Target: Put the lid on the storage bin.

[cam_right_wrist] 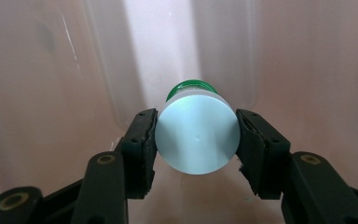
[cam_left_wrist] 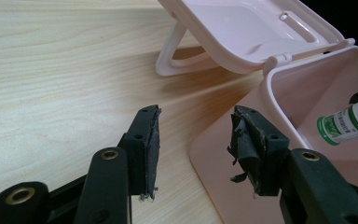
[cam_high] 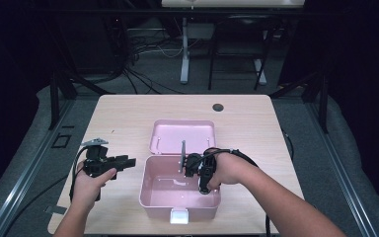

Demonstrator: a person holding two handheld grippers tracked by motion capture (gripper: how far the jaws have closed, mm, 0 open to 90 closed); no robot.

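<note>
A pink plastic box [cam_high: 150, 200] stands open near the table's front edge, its lid [cam_high: 182, 136] leaning back behind it. My right gripper [cam_high: 203, 185] points down into the box and is shut on a small bottle [cam_right_wrist: 197, 137] with a white cap and a green label; both pads press on the cap. That bottle [cam_left_wrist: 347, 123] hangs inside the box in the left gripper view. My left gripper [cam_high: 128, 162] is held left of the box, open, with nothing between its pads. In its own view the left gripper [cam_left_wrist: 196, 151] points at the box's near corner [cam_left_wrist: 223, 154].
The box has a white latch [cam_high: 179, 216] on its front wall. A dark round grommet [cam_high: 218, 107] is set in the wooden table [cam_high: 123, 113] at the back. Cables trail from both grippers. Dark floor, cables and table legs lie beyond the far edge.
</note>
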